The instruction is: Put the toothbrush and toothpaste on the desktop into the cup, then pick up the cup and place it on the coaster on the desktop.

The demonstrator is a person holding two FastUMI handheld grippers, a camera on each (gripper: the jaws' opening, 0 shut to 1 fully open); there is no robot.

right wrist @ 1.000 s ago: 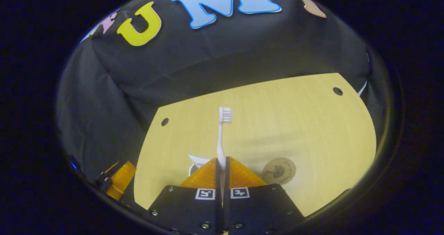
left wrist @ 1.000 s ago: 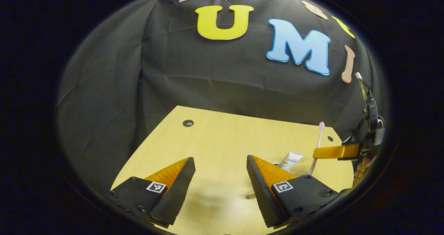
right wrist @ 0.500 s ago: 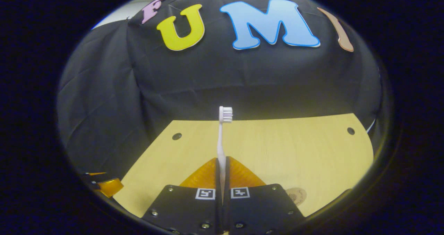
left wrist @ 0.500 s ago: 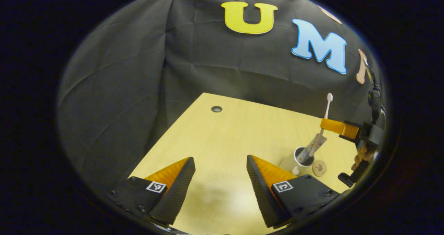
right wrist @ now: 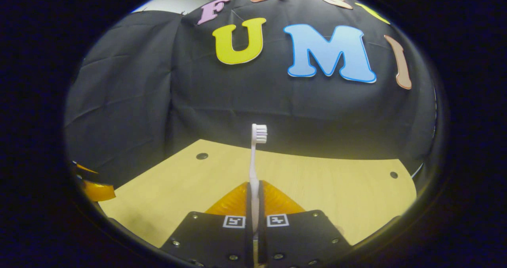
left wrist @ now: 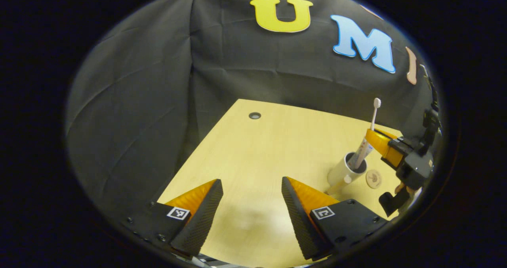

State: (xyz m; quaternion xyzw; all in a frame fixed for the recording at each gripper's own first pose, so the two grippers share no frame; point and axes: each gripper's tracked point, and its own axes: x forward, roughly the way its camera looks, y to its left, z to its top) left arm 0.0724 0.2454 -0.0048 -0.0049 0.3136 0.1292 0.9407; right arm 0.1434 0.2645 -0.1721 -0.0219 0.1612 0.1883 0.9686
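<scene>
Holding the toothbrush [right wrist: 253,169] by its handle, the right tool [right wrist: 253,204] has its two fingers pressed close together on it, and the brush head points straight up against the black cloth wall [right wrist: 277,101]. In the left gripper view the same toothbrush [left wrist: 373,115] stands almost upright, with its lower end going down into the white cup [left wrist: 344,171]; the right tool [left wrist: 382,143] grips it just above the cup's rim. A tube of toothpaste [left wrist: 362,153] leans inside the cup, beside the toothbrush. The cup stands on the counter [left wrist: 269,153] near its right edge, and the round coaster [left wrist: 373,178] lies flat just beside it, closer to that edge. I cannot tell if cup and coaster touch. The left tool [left wrist: 252,198] hovers over the near part of the counter with its fingers wide apart and nothing between them. A small dark hole [left wrist: 254,115] sits near the counter's far edge.
</scene>
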